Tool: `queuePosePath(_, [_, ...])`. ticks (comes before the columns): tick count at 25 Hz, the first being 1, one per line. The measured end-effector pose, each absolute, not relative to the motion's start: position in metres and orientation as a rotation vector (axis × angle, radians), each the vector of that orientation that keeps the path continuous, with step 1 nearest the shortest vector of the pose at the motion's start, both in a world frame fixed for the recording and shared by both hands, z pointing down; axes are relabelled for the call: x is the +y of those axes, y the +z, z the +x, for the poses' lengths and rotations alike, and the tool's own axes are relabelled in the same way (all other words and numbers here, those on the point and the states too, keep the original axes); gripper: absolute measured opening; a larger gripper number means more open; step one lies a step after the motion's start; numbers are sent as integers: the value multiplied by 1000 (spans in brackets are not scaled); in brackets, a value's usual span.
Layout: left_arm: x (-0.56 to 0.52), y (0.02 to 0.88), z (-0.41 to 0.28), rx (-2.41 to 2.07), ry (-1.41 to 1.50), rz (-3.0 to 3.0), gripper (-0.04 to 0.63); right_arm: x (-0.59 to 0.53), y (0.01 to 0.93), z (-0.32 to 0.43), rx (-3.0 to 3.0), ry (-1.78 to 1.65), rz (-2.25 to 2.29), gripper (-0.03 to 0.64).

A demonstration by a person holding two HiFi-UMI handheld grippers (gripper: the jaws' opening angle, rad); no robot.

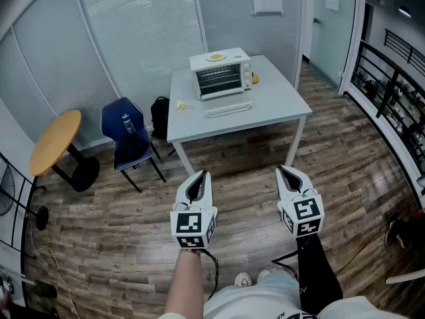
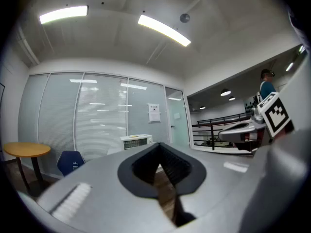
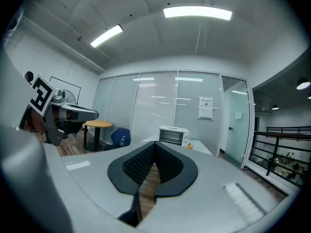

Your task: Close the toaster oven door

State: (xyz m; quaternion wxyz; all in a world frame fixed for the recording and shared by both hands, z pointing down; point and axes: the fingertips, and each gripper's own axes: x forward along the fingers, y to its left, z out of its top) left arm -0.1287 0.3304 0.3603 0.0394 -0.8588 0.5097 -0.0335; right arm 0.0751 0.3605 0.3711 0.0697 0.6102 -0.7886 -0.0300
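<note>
A white toaster oven (image 1: 221, 73) stands at the far side of a grey table (image 1: 279, 105). Its door (image 1: 228, 109) lies folded down flat on the tabletop in front of it, and the rack inside shows. Both grippers are held over the wooden floor, well short of the table. My left gripper (image 1: 201, 176) is shut with nothing in it, and so is my right gripper (image 1: 282, 171). The toaster oven (image 2: 136, 141) appears small and far beyond the tips in the left gripper view. It shows the same way (image 3: 174, 135) in the right gripper view.
A blue chair (image 1: 126, 135) and a black bag (image 1: 159, 117) stand left of the table. A round wooden table (image 1: 56, 140) is further left. A black railing (image 1: 392, 92) runs along the right. A yellow object (image 1: 255, 79) lies beside the oven.
</note>
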Motion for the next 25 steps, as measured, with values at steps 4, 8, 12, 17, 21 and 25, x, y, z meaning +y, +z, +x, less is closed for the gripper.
queuePosePath(4, [332,357,-130,1561,-92,-2630,52,362,370,71,-2374,-98,1827,2])
queuePosePath(8, [339,357,-131,1554,-82,-2625,52,369,370,64,-2379,-112,1820,2])
queuePosePath(12, [341,355,-131,1561,-66,-2614,53,370,364,65,-2413,-100,1853,2])
queuePosePath(17, [339,353,-130,1556,-63,-2610,54,365,362,62,-2406,-118,1855,2])
queuePosePath(21, [330,355,-123,1544,-73,-2617,54,352,361,63,-2429,-110,1856,2])
queuePosePath(25, [312,358,-113,1518,-72,-2635,54,332,361,68,-2437,-110,1852,2])
